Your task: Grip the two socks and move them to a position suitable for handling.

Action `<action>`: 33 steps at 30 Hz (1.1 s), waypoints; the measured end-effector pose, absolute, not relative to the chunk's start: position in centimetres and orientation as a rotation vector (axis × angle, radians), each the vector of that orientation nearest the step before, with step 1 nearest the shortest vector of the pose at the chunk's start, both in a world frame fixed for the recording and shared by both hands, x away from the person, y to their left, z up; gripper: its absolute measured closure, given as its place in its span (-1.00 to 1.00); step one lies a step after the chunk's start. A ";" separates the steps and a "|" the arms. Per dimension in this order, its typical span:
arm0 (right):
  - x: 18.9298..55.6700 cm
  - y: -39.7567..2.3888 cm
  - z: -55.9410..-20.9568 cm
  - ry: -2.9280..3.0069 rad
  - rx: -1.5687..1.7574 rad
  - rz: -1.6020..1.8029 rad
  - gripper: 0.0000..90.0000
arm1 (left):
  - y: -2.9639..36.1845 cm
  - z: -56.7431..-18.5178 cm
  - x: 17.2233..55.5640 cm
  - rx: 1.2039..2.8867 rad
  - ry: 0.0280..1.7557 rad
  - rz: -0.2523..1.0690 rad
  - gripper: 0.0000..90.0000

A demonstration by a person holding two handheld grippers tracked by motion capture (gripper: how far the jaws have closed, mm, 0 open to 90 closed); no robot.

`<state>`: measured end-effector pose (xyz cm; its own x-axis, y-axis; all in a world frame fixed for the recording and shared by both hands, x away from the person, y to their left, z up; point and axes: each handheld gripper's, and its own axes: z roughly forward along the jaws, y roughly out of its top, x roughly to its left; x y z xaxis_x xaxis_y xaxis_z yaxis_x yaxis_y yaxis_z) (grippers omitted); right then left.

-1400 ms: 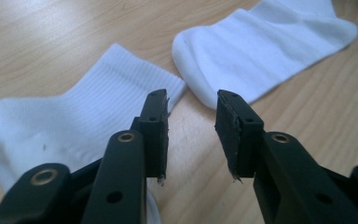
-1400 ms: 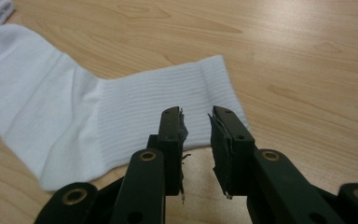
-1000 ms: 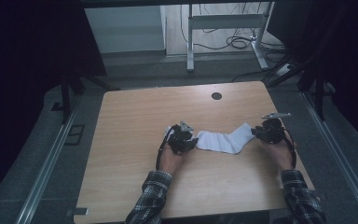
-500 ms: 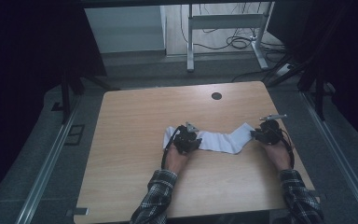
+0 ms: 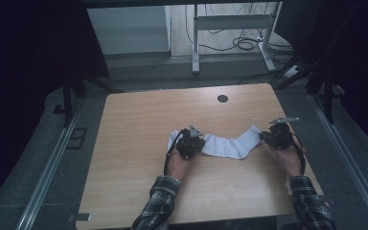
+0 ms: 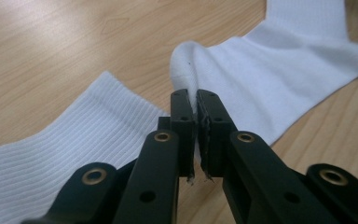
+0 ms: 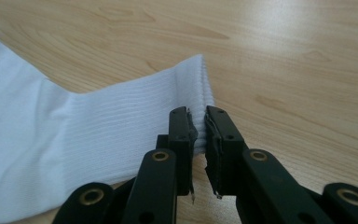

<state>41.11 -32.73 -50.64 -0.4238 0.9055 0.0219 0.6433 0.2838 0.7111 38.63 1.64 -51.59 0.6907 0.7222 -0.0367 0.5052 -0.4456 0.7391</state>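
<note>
Both forearms wear plaid flannel sleeves point(image 5: 159, 203) in dark and pale checks. The left gripper point(image 6: 196, 109) and the right gripper point(image 7: 199, 126) are matte black, each with two flat jaws on angular links set with brass-ringed holes. A grey three-cornered plate point(image 5: 194, 130) tops each body, and a black cable point(image 5: 167, 158) loops at nine o'clock of the left one.

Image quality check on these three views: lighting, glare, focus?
High view: dim, surroundings near black, table evenly lit, sock reads soft. Left gripper view: sharp on the sock's pinched fold, pale glare on the wood at top left. Right gripper view: rib knit crisp at the cuff, broad sheen at upper right, nearest jaw parts slightly soft.
</note>
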 end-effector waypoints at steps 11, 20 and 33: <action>39.4 -32.7 -49.1 2.165 1.373 1.004 0.78 | 3.3 -49.6 37.0 2.139 0.915 0.361 0.91; 37.6 -30.7 -48.5 2.236 1.301 1.042 0.78 | 6.4 -49.1 34.9 2.150 0.914 0.355 0.91; 34.3 -26.1 -48.4 2.378 1.160 1.098 0.78 | 11.7 -49.1 30.7 2.152 0.953 0.343 0.91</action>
<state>34.34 -26.14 -48.37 -0.6399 0.7646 0.0774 0.5548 0.3899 0.7350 30.66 11.69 -49.10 0.6875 0.7243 -0.0523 0.5251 -0.4460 0.7248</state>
